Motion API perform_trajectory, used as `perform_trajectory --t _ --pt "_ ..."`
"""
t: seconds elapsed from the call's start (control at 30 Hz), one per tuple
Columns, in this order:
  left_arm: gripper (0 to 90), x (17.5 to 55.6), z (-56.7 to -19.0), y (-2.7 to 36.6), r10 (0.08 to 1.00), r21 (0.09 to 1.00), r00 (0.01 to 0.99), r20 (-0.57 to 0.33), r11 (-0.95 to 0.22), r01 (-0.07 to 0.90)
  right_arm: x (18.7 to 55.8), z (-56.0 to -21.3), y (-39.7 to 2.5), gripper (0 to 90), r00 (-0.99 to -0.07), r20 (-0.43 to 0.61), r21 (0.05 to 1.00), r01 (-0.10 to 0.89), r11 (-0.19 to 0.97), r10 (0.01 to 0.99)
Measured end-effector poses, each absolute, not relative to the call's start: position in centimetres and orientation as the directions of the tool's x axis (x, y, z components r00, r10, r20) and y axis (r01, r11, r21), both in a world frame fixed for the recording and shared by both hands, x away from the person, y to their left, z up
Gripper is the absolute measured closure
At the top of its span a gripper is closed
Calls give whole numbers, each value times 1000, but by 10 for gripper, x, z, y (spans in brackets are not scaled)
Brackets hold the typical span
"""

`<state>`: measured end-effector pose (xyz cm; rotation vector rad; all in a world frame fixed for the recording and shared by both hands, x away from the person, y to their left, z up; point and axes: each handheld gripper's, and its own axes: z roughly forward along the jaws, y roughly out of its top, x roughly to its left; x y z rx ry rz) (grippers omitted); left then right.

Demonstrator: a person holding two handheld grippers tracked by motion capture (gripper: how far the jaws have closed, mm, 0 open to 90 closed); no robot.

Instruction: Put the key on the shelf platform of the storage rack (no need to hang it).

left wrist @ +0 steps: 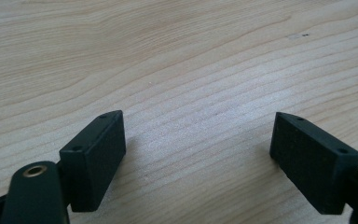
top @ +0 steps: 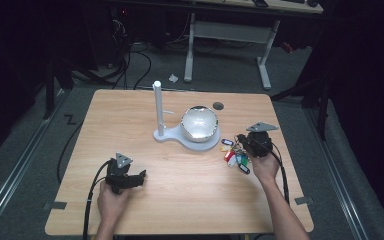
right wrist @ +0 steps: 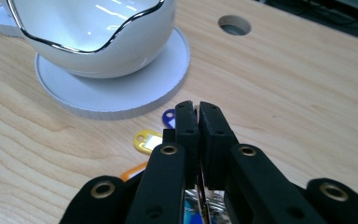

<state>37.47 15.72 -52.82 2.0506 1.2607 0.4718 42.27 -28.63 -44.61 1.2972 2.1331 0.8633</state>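
Your right gripper (right wrist: 198, 109) has pinched shut on the keys (top: 235, 155) near the desk's right edge, just beside the bowl (top: 199, 123), presumably to lift them, while your left gripper (left wrist: 198, 154) idles wide open, empty.

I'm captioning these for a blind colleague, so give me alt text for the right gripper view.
The right gripper has its two black jaws pressed together over a bunch of coloured key tags lying on the wooden table. Beyond it, a white bowl with a wavy silver rim sits on a round white base.
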Motion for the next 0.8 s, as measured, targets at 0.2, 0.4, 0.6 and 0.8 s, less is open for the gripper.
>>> perform_trajectory --t 0.2,0.4,0.6,0.8 --pt "187 375 -528 157 884 707 466 -42 -304 639 417 -424 -295 878 -429 -80 760 558 333 900" --pt "187 375 -528 157 884 707 466 -42 -304 639 411 -407 -296 878 -456 -88 780 522 346 886" --pt "187 375 -528 157 884 707 466 -42 -303 639 405 -389 -298 878 -477 -72 804 492 334 876" --pt "187 375 -528 157 884 707 466 -42 -303 639 400 -367 -297 878 -502 -79 820 459 342 861"
